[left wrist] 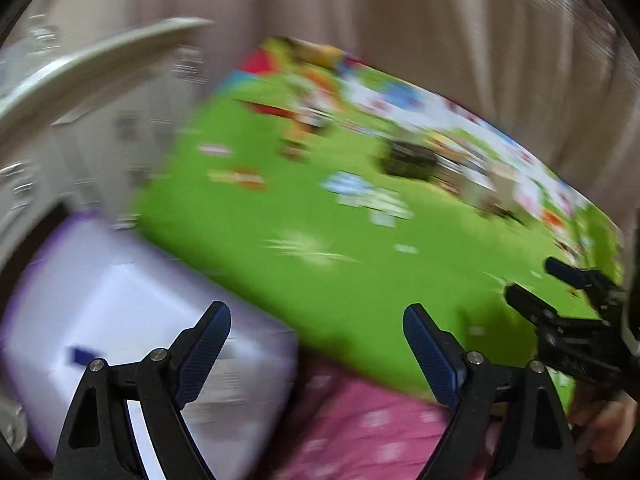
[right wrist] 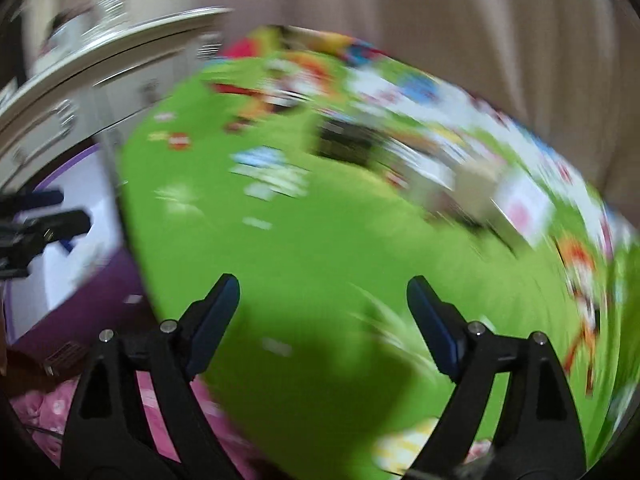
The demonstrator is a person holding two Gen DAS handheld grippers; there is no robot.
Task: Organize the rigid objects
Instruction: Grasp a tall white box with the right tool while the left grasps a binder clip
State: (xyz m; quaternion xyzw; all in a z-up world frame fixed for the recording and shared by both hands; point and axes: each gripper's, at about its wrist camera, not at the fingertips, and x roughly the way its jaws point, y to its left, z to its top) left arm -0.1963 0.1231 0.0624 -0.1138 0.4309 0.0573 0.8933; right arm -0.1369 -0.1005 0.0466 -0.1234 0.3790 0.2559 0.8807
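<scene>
A large green box (left wrist: 340, 216), printed with blurred colourful pictures along its far edge, fills the centre of both wrist views and lies tilted across a pink patterned cloth (left wrist: 360, 432). Both frames are heavily motion-blurred, so the print cannot be read. In the left wrist view a white box with purple edges (left wrist: 132, 312) sits at lower left, just beside the green box's near left corner; whether the two touch cannot be told. The right wrist view shows only a part of that white and purple box (right wrist: 76, 280) at the left edge. The left gripper (left wrist: 316, 344) stands with its jaws spread wide and nothing between the pads; the white box lies behind its left finger. The right gripper (right wrist: 324, 312) is likewise wide open and empty, over the green box's near face. Each view catches the other gripper at its edge: right edge in the left view, left edge in the right. A pale curtain (left wrist: 400, 20) hangs across the top of both frames, white furniture (left wrist: 80, 72) at upper left.
</scene>
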